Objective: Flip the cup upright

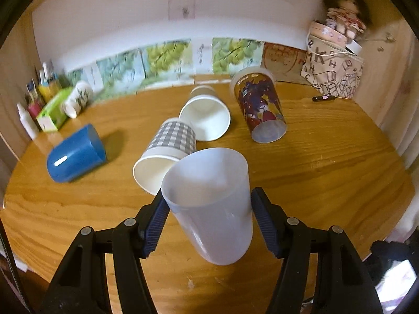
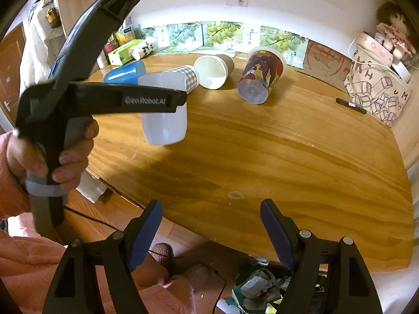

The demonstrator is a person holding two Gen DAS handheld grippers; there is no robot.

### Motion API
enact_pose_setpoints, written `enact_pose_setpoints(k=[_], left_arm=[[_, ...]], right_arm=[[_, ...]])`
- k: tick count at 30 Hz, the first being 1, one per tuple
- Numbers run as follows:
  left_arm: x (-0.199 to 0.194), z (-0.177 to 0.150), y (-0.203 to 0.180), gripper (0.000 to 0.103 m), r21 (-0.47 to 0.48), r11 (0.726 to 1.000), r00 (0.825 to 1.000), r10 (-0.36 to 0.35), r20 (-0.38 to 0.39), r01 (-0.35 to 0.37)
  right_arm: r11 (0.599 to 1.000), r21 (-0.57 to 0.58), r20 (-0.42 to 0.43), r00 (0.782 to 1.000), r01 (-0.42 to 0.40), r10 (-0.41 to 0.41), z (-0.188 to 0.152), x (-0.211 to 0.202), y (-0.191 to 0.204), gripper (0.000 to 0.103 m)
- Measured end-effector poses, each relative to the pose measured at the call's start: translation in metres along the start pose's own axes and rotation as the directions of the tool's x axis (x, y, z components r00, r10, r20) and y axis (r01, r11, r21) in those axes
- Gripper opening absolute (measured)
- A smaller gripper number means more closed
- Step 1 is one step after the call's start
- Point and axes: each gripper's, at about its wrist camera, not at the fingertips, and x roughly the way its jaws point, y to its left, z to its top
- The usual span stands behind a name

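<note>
My left gripper (image 1: 208, 209) is shut on a translucent white plastic cup (image 1: 209, 209) and holds it above the wooden table (image 1: 327, 170), tilted, mouth up and away from me. The same cup (image 2: 165, 120) shows in the right wrist view, held in the air by the left gripper's finger (image 2: 146, 100). My right gripper (image 2: 210, 229) is open and empty over the table's near edge (image 2: 235, 235). Other cups lie on their sides: a blue one (image 1: 76, 154), a grey checked paper one (image 1: 167, 154), a plain white paper one (image 1: 205, 117). A cartoon-print cup (image 1: 262, 104) stands upside down.
A green tissue box (image 1: 53, 110), bottles and a white printed mug (image 1: 78, 98) sit at the back left. A printed fabric bag (image 1: 332, 70) with a doll on top stands at the back right, a dark pen (image 1: 323, 98) beside it. Clutter lies on the floor below the table.
</note>
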Motion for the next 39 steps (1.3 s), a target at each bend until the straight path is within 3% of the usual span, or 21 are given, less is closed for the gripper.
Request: enact_pose_setpoints(k=[8, 35, 39], left_arm=[[-0.008, -0.012, -0.011, 0.067, 0.068, 0.997, 0.997, 0.034, 0.065, -0.038], [-0.020, -0.028, -0.014, 0.065, 0.087, 0.996, 0.999, -0.021, -0.038, 0.024], [-0.023, -0.026, -0.009, 0.071, 0.065, 0.997, 0.999, -0.027, -0.047, 0.030]], right_arm=[[1.000, 0.000, -0.016, 1.000, -0.004, 0.004, -0.005, 0.000, 0.004, 0.078], [1.000, -0.017, -0.019, 1.000, -0.024, 0.024, -0.011, -0.002, 0.012, 0.078], [1.000, -0.018, -0.015, 1.000, -0.026, 0.025, -0.012, -0.003, 0.013, 0.078]])
